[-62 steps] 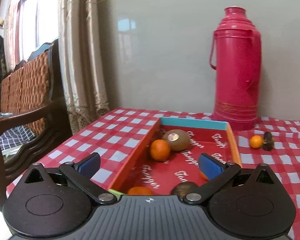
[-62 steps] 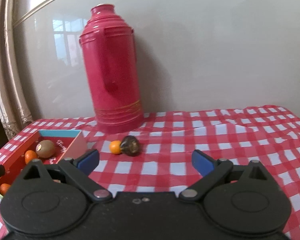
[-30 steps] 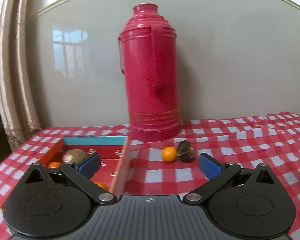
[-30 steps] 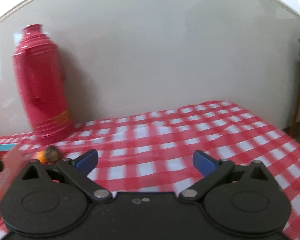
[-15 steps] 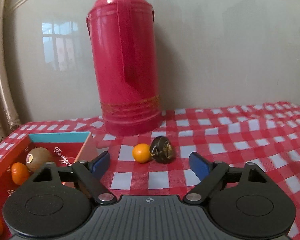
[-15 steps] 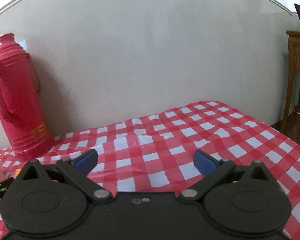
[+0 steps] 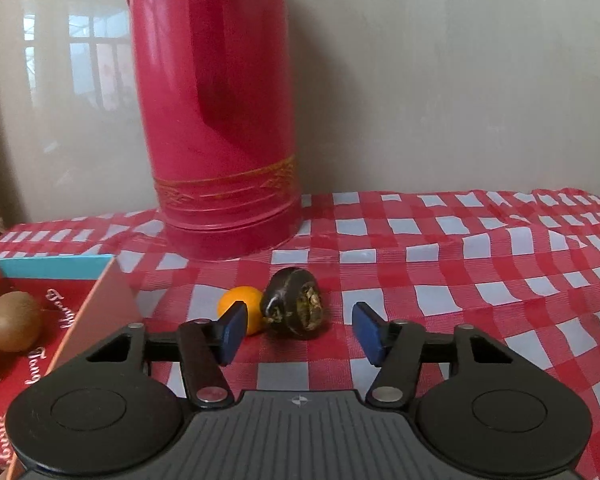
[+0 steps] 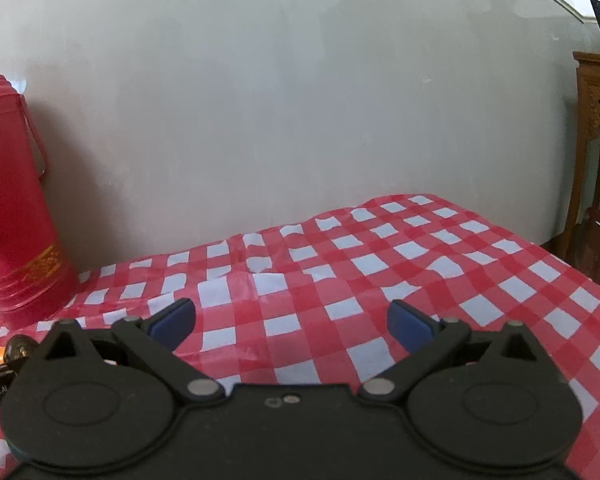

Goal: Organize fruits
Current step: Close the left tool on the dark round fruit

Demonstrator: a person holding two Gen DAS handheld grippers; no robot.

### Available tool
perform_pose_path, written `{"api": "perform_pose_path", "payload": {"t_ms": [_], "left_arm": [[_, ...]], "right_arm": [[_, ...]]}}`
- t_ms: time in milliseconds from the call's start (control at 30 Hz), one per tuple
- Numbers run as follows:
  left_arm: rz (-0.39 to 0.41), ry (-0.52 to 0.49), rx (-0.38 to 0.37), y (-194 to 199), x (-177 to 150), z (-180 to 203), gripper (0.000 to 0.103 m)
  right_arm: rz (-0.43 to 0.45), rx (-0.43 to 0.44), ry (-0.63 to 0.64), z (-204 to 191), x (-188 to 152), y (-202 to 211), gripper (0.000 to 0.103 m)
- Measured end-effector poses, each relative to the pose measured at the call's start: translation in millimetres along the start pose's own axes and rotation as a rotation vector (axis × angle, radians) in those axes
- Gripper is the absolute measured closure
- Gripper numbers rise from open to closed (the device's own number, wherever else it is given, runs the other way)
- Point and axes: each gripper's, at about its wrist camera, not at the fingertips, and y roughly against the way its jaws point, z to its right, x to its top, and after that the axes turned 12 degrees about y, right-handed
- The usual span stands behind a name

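A dark, wrinkled fruit (image 7: pixel 294 308) lies on the red checked tablecloth (image 7: pixel 480 264), touching a small orange (image 7: pixel 242 306) on its left. My left gripper (image 7: pixel 300 334) is just in front of them. Its jaws are closing, and the dark fruit sits in the gap with neither blue pad pressing on it. The left pad (image 7: pixel 232 334) covers part of the orange. A red box (image 7: pixel 96 300) at the left holds a kiwi (image 7: pixel 12 320) and more oranges. My right gripper (image 8: pixel 291 324) hangs open over bare cloth, with the dark fruit (image 8: pixel 18 350) far to its left.
A tall red thermos (image 7: pixel 216 120) stands against the wall right behind the two loose fruits, and appears at the left edge as the thermos (image 8: pixel 12 200) in the right wrist view. A wooden stand (image 8: pixel 596 152) rises past the table's right edge.
My left gripper has moved in toward the dark fruit and orange, and its jaws have narrowed around them. The right wrist view has swung right, away from the thermos.
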Motion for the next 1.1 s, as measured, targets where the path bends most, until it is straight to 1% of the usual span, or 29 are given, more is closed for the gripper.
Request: {"api": "perform_pose_path", "payload": {"t_ms": [167, 233, 367, 433, 567, 667, 800, 967, 1100], "left_arm": [[-0.019, -0.016, -0.001, -13.2, -0.4, 5.5, 0.046], [-0.027, -0.025, -0.031, -14.0, -1.7, 11.3, 0.046], [-0.005, -0.084, -0.047, -6.5, -7.9, 26.2, 0.046], [0.002, -0.087, -0.038, -6.4, -8.1, 27.7, 0.046], [0.008, -0.07, 0.01, -13.1, -3.4, 21.5, 0.046], [0.028, -0.072, 0.035, -14.3, -1.0, 19.0, 0.046], [0.006, -0.055, 0.051, -24.8, 0.0, 12.2, 0.046], [-0.012, -0.017, 0.053, -32.7, 5.3, 5.1, 0.046], [-0.026, -0.02, 0.051, -34.9, 4.0, 5.7, 0.046]], "right_arm": [[-0.01, 0.013, -0.008, 0.3, -1.6, -6.2, 0.006], [-0.012, 0.011, -0.005, 0.3, -2.2, -7.7, 0.006], [-0.018, 0.004, -0.005, 1.5, -2.7, -9.4, 0.006], [-0.018, 0.002, -0.01, 2.5, -2.9, -8.9, 0.006], [-0.024, 0.004, -0.016, 3.8, -4.0, -9.4, 0.006], [-0.031, 0.005, -0.012, 3.7, -5.3, -11.0, 0.006], [-0.037, 0.014, -0.019, 3.5, -6.8, -12.5, 0.006], [-0.046, 0.013, -0.005, 1.8, -7.5, -17.2, 0.006], [-0.06, 0.005, -0.01, 3.4, -7.1, -23.0, 0.006]]}}
